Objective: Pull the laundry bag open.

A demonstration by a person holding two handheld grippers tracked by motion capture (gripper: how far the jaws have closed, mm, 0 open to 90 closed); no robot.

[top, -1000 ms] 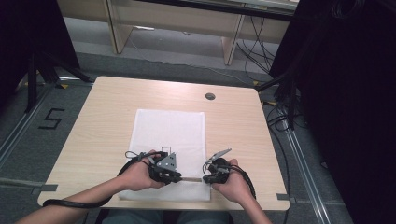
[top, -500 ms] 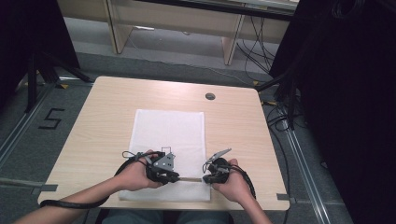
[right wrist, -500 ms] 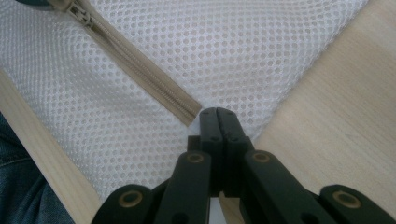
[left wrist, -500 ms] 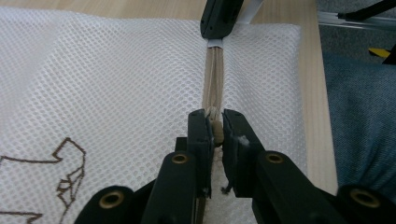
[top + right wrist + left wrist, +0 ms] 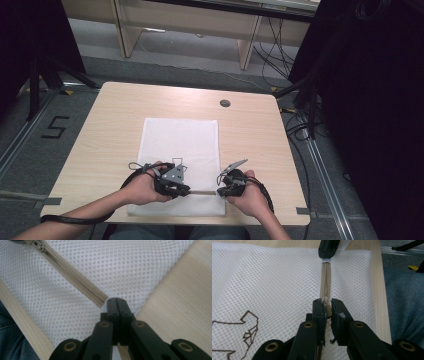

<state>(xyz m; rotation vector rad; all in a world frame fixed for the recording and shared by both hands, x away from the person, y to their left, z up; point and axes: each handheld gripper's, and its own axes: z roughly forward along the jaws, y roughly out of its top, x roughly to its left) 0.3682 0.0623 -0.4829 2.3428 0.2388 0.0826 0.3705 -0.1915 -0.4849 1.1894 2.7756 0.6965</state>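
A white mesh bag (image 5: 180, 137) lies flat on the wooden table (image 5: 115, 110), with a beige zipper (image 5: 202, 191) running along its near edge. My left gripper (image 5: 188, 190) is shut on the zipper pull (image 5: 327, 308), which sits pinched between its pads. My right gripper (image 5: 219, 191) is at the zipper's other end, its jaws shut on the zipper's end (image 5: 103, 298) at the bag's edge. The closed zipper (image 5: 325, 280) stretches straight between the two grippers. In the right gripper view the zipper (image 5: 75, 275) runs away diagonally to the slider (image 5: 40, 247).
A brown line drawing (image 5: 249, 327) is printed on the mesh beside my left gripper. A round cable hole (image 5: 225, 103) sits in the table's far right part. The table's near edge (image 5: 22, 322) lies just behind the bag, with the person's knees below it.
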